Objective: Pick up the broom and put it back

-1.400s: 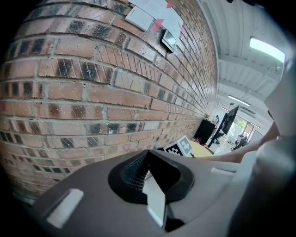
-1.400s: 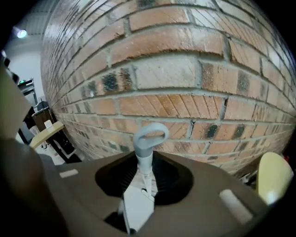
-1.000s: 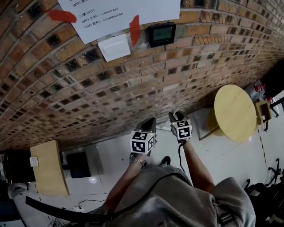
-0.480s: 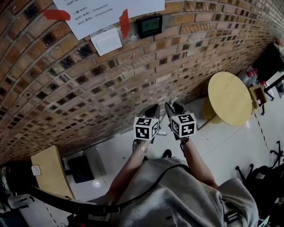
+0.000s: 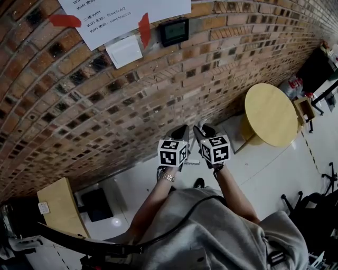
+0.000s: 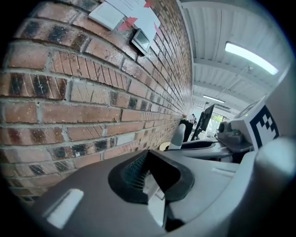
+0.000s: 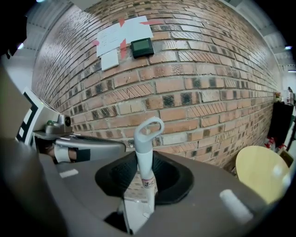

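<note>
The broom's pale grey handle [image 7: 147, 139], with a loop at its top, stands upright between the jaws of my right gripper [image 7: 144, 178], which is shut on it just below the loop. The brush end is hidden. In the head view my right gripper [image 5: 202, 128] is held up close to the brick wall [image 5: 105, 105], beside my left gripper [image 5: 182, 132]. The left gripper view shows the left gripper [image 6: 148, 159] with its pads together and nothing between them, and the handle's top [image 6: 177, 136] off to its right.
A round yellow table [image 5: 269, 116] stands by the wall on the right. A low wooden cabinet [image 5: 58, 205] and a dark box [image 5: 97, 203] sit on the left. Taped paper notices [image 5: 116, 13] and a small black device [image 5: 174, 31] hang on the wall.
My right gripper has risen with the broom handle in it. The two grippers now sit closer together near the wall. In the last half second little has moved.
</note>
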`<action>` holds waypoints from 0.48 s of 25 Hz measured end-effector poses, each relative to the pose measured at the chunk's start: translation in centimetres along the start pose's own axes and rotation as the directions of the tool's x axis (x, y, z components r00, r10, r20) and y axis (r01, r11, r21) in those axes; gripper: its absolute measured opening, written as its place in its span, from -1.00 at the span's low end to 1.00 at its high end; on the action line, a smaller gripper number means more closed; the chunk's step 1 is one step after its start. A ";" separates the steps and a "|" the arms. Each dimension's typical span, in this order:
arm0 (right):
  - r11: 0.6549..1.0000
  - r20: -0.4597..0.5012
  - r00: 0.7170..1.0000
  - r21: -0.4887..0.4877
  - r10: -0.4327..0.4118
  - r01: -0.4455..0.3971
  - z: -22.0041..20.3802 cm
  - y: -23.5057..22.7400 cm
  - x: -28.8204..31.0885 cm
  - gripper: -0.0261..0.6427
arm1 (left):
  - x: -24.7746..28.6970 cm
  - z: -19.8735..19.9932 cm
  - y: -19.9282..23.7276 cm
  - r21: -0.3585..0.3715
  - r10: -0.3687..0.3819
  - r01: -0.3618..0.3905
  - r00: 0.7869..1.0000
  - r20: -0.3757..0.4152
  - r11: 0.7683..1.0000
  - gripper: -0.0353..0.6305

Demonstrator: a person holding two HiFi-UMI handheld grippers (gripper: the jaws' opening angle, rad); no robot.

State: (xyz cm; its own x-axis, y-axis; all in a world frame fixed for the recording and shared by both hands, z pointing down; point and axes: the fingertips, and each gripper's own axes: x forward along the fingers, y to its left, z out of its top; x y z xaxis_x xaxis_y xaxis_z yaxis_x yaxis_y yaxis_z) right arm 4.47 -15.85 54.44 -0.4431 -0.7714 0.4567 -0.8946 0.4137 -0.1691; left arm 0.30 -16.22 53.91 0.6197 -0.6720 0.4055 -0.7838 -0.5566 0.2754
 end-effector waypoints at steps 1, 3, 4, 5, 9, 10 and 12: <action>1.000 -0.002 1.000 -0.004 -0.001 0.001 0.0 0.0 0.0 -0.63 | 0.0 0.0 0.1 -0.002 0.004 -0.004 1.000 -0.003 1.000 -0.93; 1.000 -0.002 1.000 -0.015 -0.005 0.004 0.0 0.1 0.1 -0.63 | 0.0 -0.3 0.3 0.007 0.017 -0.017 1.000 -0.017 1.000 -0.93; 1.000 -0.001 1.000 -0.019 -0.007 0.007 0.1 0.1 0.1 -0.63 | 0.0 -0.4 0.4 0.009 0.022 -0.022 0.999 -0.023 1.000 -0.93; 1.000 0.000 1.000 -0.023 -0.009 0.009 0.2 0.0 0.1 -0.62 | 0.1 -0.4 0.4 0.011 0.025 -0.025 0.999 -0.028 1.000 -0.93; 0.999 0.000 1.000 -0.028 -0.022 0.022 0.3 -0.7 0.3 -0.62 | 0.1 -0.7 0.4 0.014 0.029 -0.028 0.999 -0.041 0.999 -0.93; 0.999 -0.002 1.000 -0.028 -0.025 0.025 0.3 -1.0 0.5 -0.62 | 0.1 -0.7 0.4 0.014 0.028 -0.027 0.999 -0.043 1.000 -0.93; 0.999 -0.005 1.000 -0.027 -0.030 0.030 0.3 -1.6 0.8 -0.62 | 0.1 -0.8 0.3 0.012 0.024 -0.023 0.999 -0.043 1.000 -0.93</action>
State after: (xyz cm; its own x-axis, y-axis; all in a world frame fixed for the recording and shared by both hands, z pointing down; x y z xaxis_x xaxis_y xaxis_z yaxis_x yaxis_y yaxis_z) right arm 5.49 -17.29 54.83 -0.4153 -0.7811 0.4664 -0.9057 0.4032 -0.1312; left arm 0.13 -16.06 54.75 0.5984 -0.6634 0.4493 -0.7976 -0.5465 0.2555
